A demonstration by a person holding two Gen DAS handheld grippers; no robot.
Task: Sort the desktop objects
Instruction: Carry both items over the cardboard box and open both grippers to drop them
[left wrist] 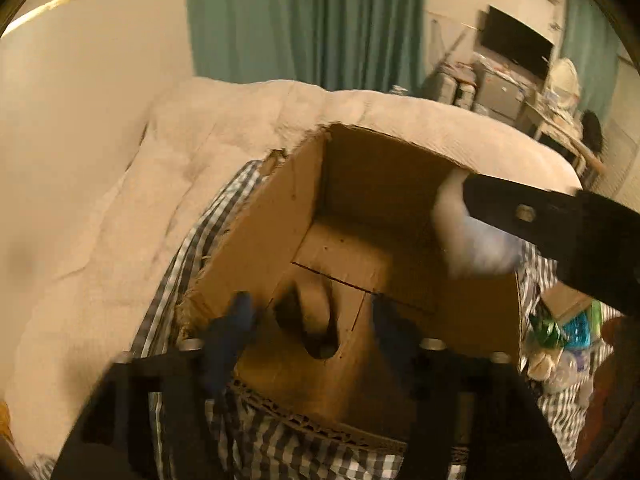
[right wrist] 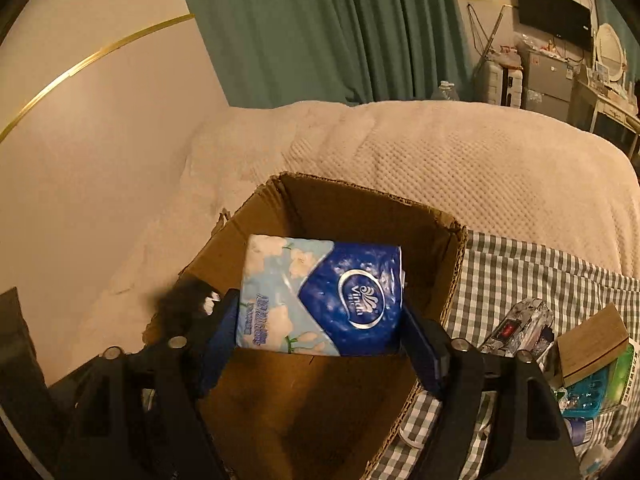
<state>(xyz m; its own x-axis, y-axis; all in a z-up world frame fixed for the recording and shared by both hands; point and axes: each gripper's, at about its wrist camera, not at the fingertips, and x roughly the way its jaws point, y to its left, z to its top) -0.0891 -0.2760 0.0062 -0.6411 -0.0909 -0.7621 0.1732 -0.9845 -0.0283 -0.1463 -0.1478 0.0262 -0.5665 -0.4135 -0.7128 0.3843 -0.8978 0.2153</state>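
Observation:
An open cardboard box [left wrist: 256, 236] [right wrist: 436, 288] stands on a checked cloth. My right gripper [right wrist: 320, 320] is shut on a blue and white Vinda tissue pack [right wrist: 324, 296] and holds it over the box opening. In the left wrist view the pack [left wrist: 472, 236] shows blurred at the box's right wall, with the right gripper's black body behind it. My left gripper [left wrist: 312, 320] is open and empty, its blue fingers [left wrist: 236, 320] over the near edge of the box. A dark object [left wrist: 312, 320] lies on the box floor.
The checked cloth [right wrist: 520, 280] lies over a bed with a cream blanket [right wrist: 440, 160]. Right of the box lie several items: a small cardboard box [right wrist: 592, 344], a green and blue packet [right wrist: 600, 392], a clear wrapper [right wrist: 516, 324]. A green curtain and a wall stand behind.

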